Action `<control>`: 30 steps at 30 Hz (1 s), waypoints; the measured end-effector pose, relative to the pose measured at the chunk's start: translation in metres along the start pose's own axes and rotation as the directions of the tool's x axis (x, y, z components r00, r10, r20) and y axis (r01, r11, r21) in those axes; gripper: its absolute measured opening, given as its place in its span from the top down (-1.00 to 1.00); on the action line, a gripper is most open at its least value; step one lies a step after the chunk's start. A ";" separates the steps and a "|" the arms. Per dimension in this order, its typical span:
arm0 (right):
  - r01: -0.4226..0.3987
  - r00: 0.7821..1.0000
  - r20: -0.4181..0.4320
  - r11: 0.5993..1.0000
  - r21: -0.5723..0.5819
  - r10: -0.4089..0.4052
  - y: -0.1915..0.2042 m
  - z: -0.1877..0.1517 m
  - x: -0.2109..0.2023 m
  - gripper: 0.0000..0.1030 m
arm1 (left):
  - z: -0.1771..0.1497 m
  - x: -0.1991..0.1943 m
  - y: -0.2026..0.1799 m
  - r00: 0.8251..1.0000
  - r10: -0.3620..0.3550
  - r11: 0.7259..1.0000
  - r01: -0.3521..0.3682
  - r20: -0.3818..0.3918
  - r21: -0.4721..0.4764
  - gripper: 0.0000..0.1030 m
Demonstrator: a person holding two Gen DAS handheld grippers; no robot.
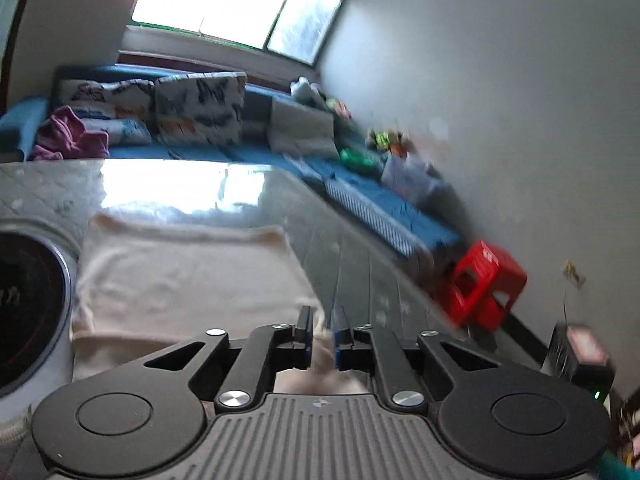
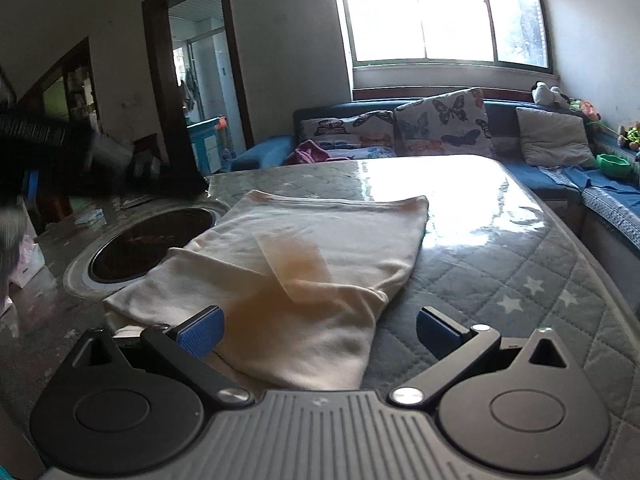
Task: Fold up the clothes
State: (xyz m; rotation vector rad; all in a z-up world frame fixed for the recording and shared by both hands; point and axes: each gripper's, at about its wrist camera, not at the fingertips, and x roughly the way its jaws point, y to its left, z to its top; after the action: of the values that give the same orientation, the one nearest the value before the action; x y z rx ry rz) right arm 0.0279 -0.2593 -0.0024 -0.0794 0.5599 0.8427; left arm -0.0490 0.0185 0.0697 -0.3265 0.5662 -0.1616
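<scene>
The left gripper [image 1: 322, 330] has its blue-padded fingers drawn close together, pinching a fold of the cream garment [image 1: 192, 276] that bunches up between them and trails back under the tool. The right gripper [image 2: 318, 330] stands wide apart and grips nothing; its left pad [image 2: 202, 334] sits just over the near edge of the same cream garment [image 2: 320, 248], while the other pad hangs above the quilted star-patterned table cover [image 2: 520, 280].

The garment lies spread on the table, partly folded, with a small flap turned over on top and an orange-brown stain near its middle. Its left edge overlaps the rim of a round dark recess [image 2: 148, 240] set into the tabletop. Glare from the window [image 2: 444, 12] washes over the far part of the table.

Beyond the table runs a blue sofa [image 2: 600, 188] with butterfly-print cushions [image 2: 444, 120]. In the left wrist view, which is blurred, a red plastic stool [image 1: 486, 280] stands on the floor beside the wall.
</scene>
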 end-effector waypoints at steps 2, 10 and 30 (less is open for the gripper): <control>0.008 1.000 0.001 1.000 0.013 -0.008 -0.003 0.000 -0.003 -1.00 | -0.008 -0.003 0.008 0.999 0.034 0.999 -0.034 -0.012 0.019 0.68; -0.039 0.999 0.000 0.999 0.015 0.039 0.002 0.009 0.001 -0.80 | -0.042 -0.023 0.056 0.968 0.245 0.966 -0.239 -0.048 0.098 0.42; -0.094 0.994 -0.061 0.992 -0.078 0.090 0.034 0.028 0.044 -0.24 | -0.066 -0.047 0.101 0.911 0.407 0.908 -0.395 -0.068 0.141 0.53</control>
State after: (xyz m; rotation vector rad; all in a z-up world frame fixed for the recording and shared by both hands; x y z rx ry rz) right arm 0.0391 -0.1985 0.0043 -0.1530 0.5869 0.9556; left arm -0.1181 0.1071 0.0053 -0.0756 0.7043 0.1875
